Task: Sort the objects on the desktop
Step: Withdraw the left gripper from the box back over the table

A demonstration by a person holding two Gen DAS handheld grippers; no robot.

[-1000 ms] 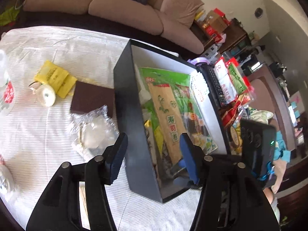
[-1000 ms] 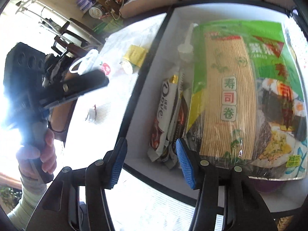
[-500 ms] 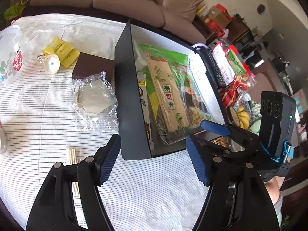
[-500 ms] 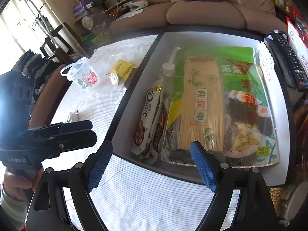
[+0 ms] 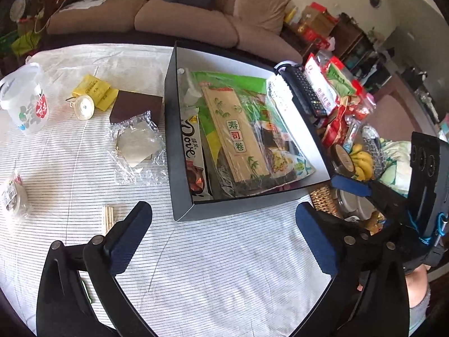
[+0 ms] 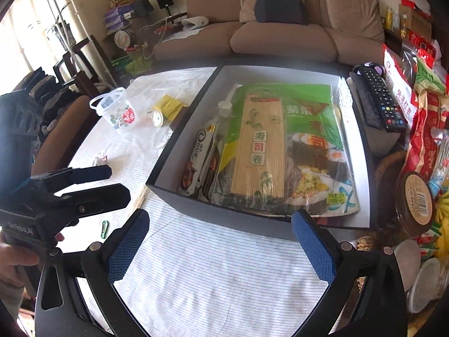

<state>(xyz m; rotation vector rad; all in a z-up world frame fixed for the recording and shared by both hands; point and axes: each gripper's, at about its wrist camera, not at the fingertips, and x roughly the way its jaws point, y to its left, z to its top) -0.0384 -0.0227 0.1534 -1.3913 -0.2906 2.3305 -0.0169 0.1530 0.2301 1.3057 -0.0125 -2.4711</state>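
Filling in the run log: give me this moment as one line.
left hand-held gripper: open, empty | right hand-held gripper: open, empty | box: holds sushi kit, chocolate

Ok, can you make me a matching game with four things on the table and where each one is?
Things:
1. sushi mat pack
2. remote control
3. brown box
4. plastic cup

Places:
A. far left on the striped cloth
B. inside the black box
C. on the cloth, just left of the black box
D. outside the black box, on its right

Pairs: 1-B, 2-D, 3-C, 4-A
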